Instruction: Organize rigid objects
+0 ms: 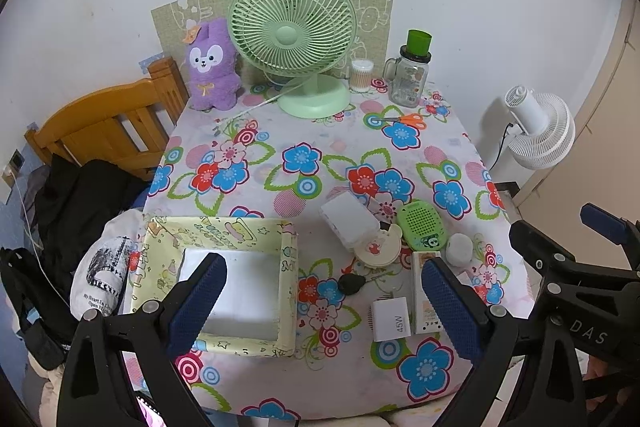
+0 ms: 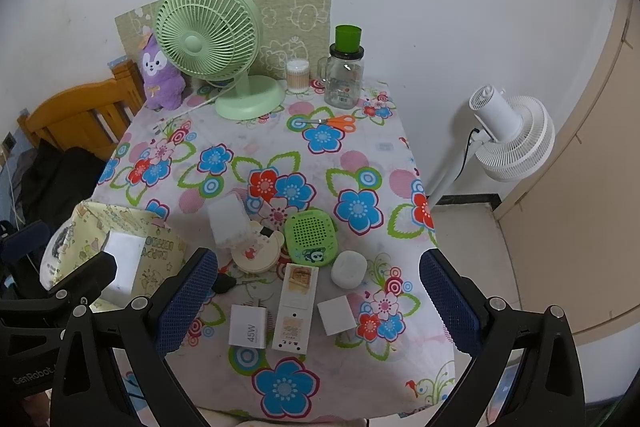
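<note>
A yellow patterned box (image 1: 289, 259) (image 2: 160, 251) sits at the table's near left with a white bottom. Right of it lie a white 45W charger (image 1: 391, 319) (image 2: 248, 327), a long white carton (image 2: 295, 307) (image 1: 425, 291), a white square block (image 2: 337, 315), a round white puck (image 2: 349, 269) (image 1: 459, 249), a green speaker (image 2: 311, 235) (image 1: 420, 230), a cream round case (image 2: 256, 254) (image 1: 378, 247), a white plastic box (image 1: 350, 221) (image 2: 229, 223) and a black key fob (image 1: 351, 283) (image 2: 223, 283). My left gripper (image 1: 322, 307) is open above the box's right wall. My right gripper (image 2: 318, 307) is open above the carton.
At the back stand a green desk fan (image 1: 294, 43), a purple plush (image 1: 210, 65), a cotton-swab jar (image 1: 362, 75), a glass mug jar (image 1: 410, 77) and orange scissors (image 1: 408, 119). A wooden chair (image 1: 108, 123) with dark clothes is left; a white floor fan (image 2: 508, 135) is right.
</note>
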The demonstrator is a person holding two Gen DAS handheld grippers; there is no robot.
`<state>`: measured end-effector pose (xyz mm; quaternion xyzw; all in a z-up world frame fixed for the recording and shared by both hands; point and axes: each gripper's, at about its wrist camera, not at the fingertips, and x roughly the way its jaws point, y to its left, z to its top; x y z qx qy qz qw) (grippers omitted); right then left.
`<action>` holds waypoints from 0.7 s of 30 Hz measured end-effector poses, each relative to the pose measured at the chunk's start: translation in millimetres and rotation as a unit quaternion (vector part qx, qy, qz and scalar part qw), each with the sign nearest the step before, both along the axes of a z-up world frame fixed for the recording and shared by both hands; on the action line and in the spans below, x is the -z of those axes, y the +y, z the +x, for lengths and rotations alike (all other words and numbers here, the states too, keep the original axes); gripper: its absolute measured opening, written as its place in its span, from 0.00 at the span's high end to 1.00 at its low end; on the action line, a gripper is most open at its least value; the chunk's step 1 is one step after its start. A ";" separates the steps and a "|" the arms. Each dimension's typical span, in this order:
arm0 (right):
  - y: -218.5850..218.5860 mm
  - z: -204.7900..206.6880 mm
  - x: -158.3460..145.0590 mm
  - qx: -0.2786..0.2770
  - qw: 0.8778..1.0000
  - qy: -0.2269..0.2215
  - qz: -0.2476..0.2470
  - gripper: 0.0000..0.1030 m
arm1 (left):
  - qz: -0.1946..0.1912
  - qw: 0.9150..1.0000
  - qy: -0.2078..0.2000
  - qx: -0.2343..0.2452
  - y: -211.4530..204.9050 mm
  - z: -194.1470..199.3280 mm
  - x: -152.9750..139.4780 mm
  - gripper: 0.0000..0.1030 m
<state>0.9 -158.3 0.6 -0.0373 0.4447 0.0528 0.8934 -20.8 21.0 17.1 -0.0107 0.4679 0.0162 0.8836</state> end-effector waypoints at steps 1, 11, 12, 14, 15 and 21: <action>0.4 -0.2 -0.2 0.000 1.000 0.000 0.000 0.01 | 0.001 1.000 -0.001 0.001 0.4 -0.3 -0.8 0.04; 4.6 -5.6 -4.4 -0.004 1.000 -0.007 -0.004 0.01 | 0.003 1.000 -0.004 -0.001 3.1 -0.2 -4.2 0.04; 4.7 -5.7 -5.1 -0.004 1.000 -0.008 -0.004 0.01 | 0.003 1.000 -0.005 -0.001 3.1 -0.4 -4.3 0.04; 3.8 -6.5 -6.8 -0.004 1.000 -0.011 -0.003 0.01 | 0.003 1.000 -0.007 -0.001 2.8 -0.9 -5.7 0.04; 3.6 -7.1 -7.1 -0.005 1.000 -0.012 -0.002 0.01 | 0.004 1.000 -0.009 -0.002 2.2 -1.8 -6.5 0.04; 3.1 -8.9 -9.9 -0.006 1.000 -0.017 -0.002 0.01 | 0.003 1.000 -0.013 -0.001 1.2 -3.2 -7.8 0.04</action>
